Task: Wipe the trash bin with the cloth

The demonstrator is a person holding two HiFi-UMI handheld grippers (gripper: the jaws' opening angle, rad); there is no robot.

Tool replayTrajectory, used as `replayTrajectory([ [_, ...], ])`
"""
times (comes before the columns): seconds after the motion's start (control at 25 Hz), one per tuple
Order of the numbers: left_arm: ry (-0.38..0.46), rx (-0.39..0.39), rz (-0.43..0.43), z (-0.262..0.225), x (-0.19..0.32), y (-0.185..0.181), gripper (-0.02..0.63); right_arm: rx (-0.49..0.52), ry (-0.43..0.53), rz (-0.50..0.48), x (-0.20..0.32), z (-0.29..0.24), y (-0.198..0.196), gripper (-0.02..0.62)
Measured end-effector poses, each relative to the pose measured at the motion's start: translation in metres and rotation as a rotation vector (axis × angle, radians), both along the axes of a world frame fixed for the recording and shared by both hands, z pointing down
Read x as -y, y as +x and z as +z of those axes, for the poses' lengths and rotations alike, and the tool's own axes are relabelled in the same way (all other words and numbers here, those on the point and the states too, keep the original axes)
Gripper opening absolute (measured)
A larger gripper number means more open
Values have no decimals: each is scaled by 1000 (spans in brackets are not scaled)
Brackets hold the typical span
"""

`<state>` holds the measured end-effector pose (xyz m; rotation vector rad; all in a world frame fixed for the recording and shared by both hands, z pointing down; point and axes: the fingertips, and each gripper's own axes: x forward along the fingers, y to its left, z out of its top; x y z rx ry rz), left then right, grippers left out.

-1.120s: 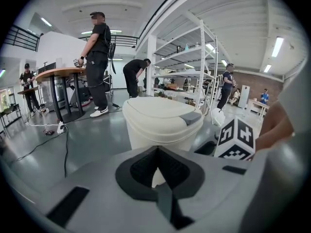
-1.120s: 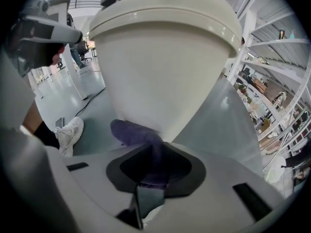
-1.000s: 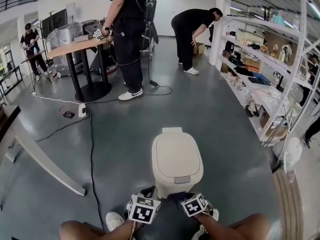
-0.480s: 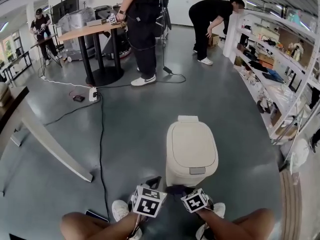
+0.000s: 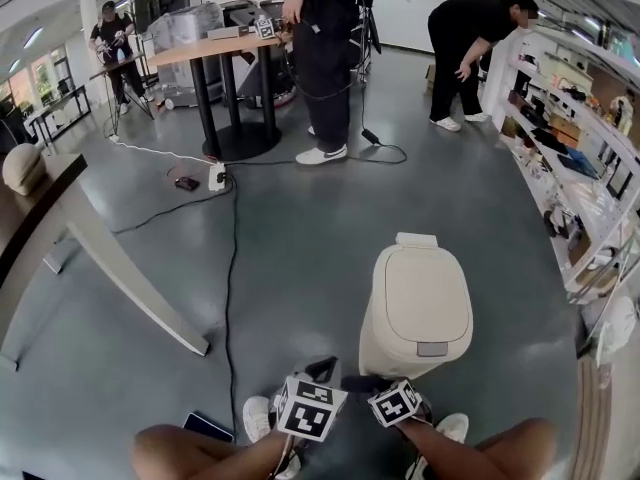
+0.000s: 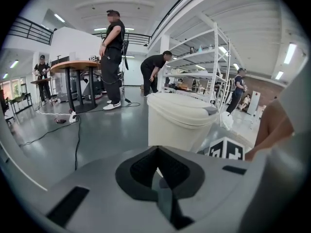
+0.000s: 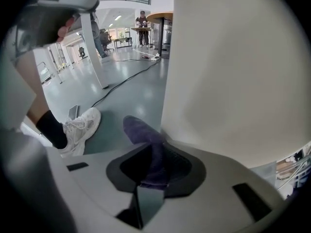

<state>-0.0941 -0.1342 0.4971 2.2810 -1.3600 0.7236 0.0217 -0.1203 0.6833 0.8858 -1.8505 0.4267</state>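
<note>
The cream trash bin (image 5: 415, 313) stands on the grey floor with its lid down, just in front of my feet. Both grippers are low at its near side. My right gripper (image 7: 153, 161) is shut on a dark purple cloth (image 7: 146, 140), and the cloth's free end lies against the bin wall (image 7: 233, 72), which fills the right gripper view. In the head view the cloth (image 5: 360, 381) shows as a dark strip at the bin's base. My left gripper (image 6: 156, 166) is shut with nothing in it and points at the bin (image 6: 180, 120) from a short way off.
A black cable (image 5: 230, 268) runs across the floor left of the bin. A phone (image 5: 208, 427) lies by my white shoe (image 7: 80, 127). A slanted table leg (image 5: 130, 288) stands at left, white shelving (image 5: 570, 198) at right. People stand by a round table (image 5: 215, 53) farther back.
The head view has swung, so the bin now sits farther right and lower in it. Both grippers stay low at the bin's near side. The phone has come into view.
</note>
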Motion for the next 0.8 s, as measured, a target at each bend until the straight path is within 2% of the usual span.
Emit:
replayTrajectory([
  [0.16,-2,-32,-17,-7,-2,-3,-2,-52,-34,21,-2,22,10,77],
  [0.28,-2,-63,-30,-14,0,-5,-3,-26,-58,75,6,33,14,75],
  [0.48,-11,-50,-38,-10,8,-5,-3,11,-77,123,17,42,18,76],
  [0.8,-32,-24,-25,1,13,3,-3,2,-100,123,16,43,28,77],
])
